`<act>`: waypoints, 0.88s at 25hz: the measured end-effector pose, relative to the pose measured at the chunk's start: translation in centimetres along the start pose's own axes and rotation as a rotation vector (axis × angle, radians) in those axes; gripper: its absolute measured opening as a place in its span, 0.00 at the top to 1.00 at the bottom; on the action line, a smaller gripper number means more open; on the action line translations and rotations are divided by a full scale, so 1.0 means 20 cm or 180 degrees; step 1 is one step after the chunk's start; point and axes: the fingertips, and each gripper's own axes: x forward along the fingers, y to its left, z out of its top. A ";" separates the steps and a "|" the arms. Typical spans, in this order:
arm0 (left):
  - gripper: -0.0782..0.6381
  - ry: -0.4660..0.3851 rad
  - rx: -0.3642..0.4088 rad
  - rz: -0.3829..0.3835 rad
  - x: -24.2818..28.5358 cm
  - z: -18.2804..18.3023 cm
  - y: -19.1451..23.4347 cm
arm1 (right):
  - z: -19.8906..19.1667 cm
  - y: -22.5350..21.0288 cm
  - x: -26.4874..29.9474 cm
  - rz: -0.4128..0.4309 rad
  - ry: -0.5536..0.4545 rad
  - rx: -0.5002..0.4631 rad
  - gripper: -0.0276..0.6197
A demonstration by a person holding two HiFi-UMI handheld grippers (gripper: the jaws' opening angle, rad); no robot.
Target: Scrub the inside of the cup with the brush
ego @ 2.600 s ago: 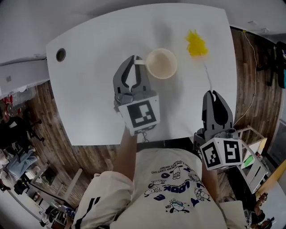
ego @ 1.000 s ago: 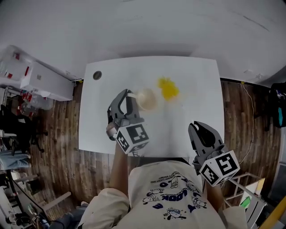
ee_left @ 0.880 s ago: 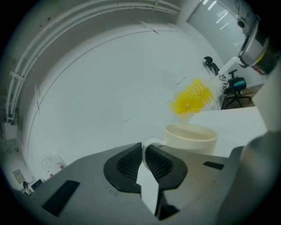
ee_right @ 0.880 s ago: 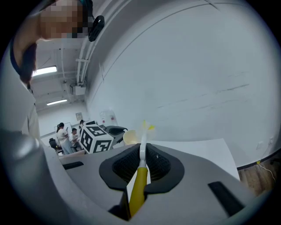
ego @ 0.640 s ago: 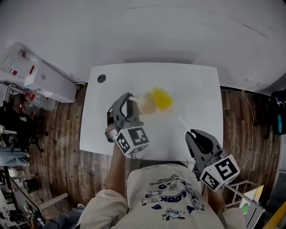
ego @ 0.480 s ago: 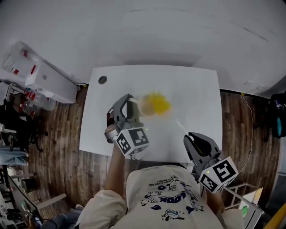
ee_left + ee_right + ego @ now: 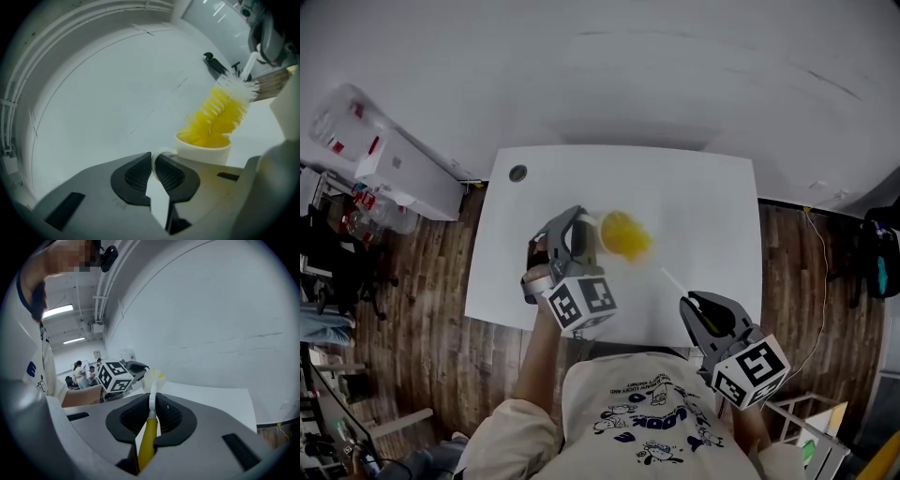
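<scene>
The cream cup (image 7: 204, 150) stands on the white table (image 7: 703, 202) just left of centre in the head view. In the left gripper view it sits right of centre, directly beyond the jaws. The left gripper (image 7: 153, 162) is clamped on the cup's loop handle, with the thin white loop pinched between the two ribbed black pads. This hold most likely steadies the cup so that it neither slides nor tips while the brush works inside it.

The right gripper (image 7: 152, 404), at the lower right of the head view, is closed on the bottle brush (image 7: 218, 116). The slim white stem is squeezed between its pads, and the yellow end of the handle runs back under them. Holding the brush far back leaves the whole stem free to reach across the table. The stem shows as a thin white line slanting up and left from the right gripper (image 7: 692, 305) to the cup.

The yellow bristle head leans in from the upper right. Its lower part is inside the cup's mouth and the upper bristles, tipped with white, stand above the rim. The slant likely presses the bristles against the inner wall. Nothing but the brush can be seen in the cup, and no water or foam shows. The brush is already inside, so the scrubbing looks to be under way.
</scene>
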 end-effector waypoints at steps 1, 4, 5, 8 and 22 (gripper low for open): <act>0.84 -0.0003 0.0039 -0.0018 0.00 0.00 -0.01 | 0.00 0.00 0.00 0.0005 0.0027 -0.0023 0.88; 0.84 0.0000 0.0133 -0.0047 -0.01 -0.01 -0.02 | -0.01 0.01 0.00 0.0025 0.0115 -0.0089 0.88; 0.84 0.0001 0.0147 -0.0056 -0.02 -0.01 -0.02 | -0.02 0.01 0.00 0.0035 0.0146 -0.0116 0.88; 0.84 0.0006 0.0195 -0.0101 -0.03 0.00 -0.05 | -0.03 0.01 0.00 0.0086 0.0242 -0.0218 0.88; 0.84 -0.0120 0.0519 -0.0379 -0.05 0.03 -0.19 | -0.09 -0.01 0.05 0.0220 0.0802 -0.0486 0.88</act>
